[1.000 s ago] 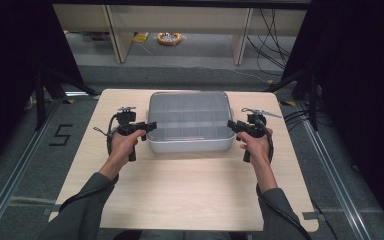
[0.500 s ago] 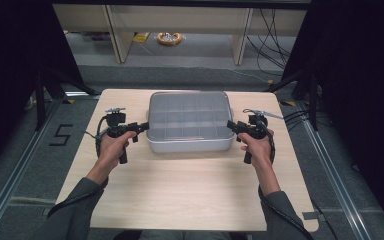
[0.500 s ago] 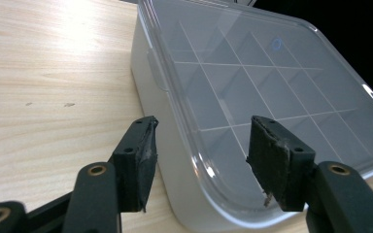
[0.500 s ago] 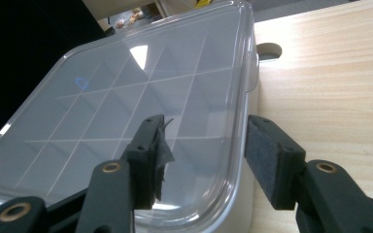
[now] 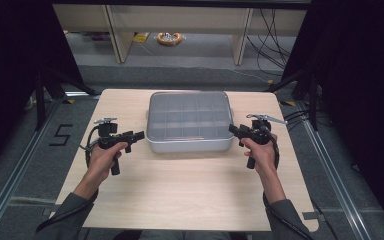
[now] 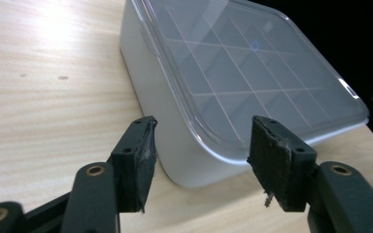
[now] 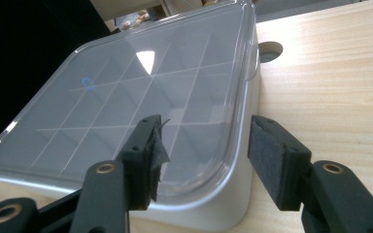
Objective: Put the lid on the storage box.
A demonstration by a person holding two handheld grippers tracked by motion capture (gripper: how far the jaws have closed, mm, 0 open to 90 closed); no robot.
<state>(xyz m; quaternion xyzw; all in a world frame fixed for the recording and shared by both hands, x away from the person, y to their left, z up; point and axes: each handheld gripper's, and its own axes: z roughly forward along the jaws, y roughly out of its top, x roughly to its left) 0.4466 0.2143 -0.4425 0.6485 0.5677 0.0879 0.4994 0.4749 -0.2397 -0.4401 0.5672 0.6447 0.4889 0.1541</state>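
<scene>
A shallow white compartment box [image 5: 189, 142] with a clear lid [image 5: 187, 116] sits at the middle of the wooden table [image 5: 180, 190]. My left gripper [image 5: 139, 135] is held level a short way left of the box, apart from it. In the left gripper view its jaws [image 6: 201, 128] stand open, with the box's corner [image 6: 184, 165] ahead. My right gripper [image 5: 232, 130] is at the box's right side. Its jaws [image 7: 204, 128] have just been opening; the lid's corner [image 7: 209, 160] lies between them, and the pads do not press on it.
A round hole [image 7: 270, 48] in the table top lies beyond the box in the right gripper view. Cables [image 5: 300, 117] trail off the table's right edge. Shelf legs [image 5: 115, 35] and a yellow coil [image 5: 169, 38] are on the floor behind the table.
My left gripper has drawn away leftward from the box's left side. My right gripper has stayed at the box's right side while its jaws widened.
</scene>
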